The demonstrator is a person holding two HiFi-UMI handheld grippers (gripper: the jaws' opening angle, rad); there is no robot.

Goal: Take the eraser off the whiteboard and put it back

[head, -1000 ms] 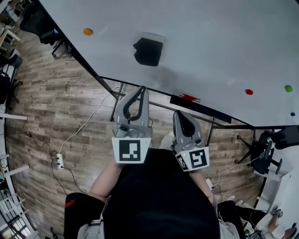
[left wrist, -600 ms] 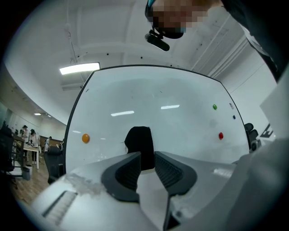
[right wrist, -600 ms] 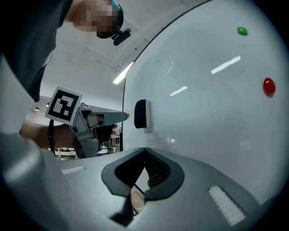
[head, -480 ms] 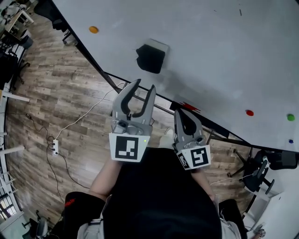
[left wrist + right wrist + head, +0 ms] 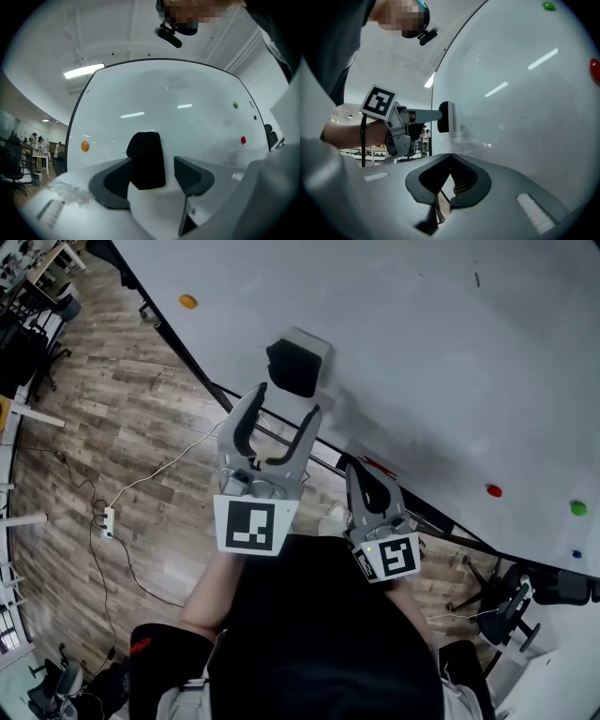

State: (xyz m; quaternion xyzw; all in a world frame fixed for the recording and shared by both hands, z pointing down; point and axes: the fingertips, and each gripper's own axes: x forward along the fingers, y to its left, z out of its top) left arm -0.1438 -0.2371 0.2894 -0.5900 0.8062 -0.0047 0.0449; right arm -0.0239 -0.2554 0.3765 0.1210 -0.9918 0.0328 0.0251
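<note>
A black eraser with a white back sticks to the whiteboard, which tilts across the head view. My left gripper points at it, and its jaws are opening. In the left gripper view the eraser stands between the two spread jaws of my left gripper, and the pads do not press on it. The right gripper view shows one left fingertip reaching the eraser on the board. My right gripper hangs back lower right, shut and empty.
Round magnets dot the board: orange, red and green. A red marker lies on the tray along the board's lower edge. A power strip and its cable lie on the wooden floor. An office chair stands at the right.
The left gripper's jaws have gone from shut to wide apart, and it has moved up to the eraser. The right gripper has stayed shut and shifted slightly.
</note>
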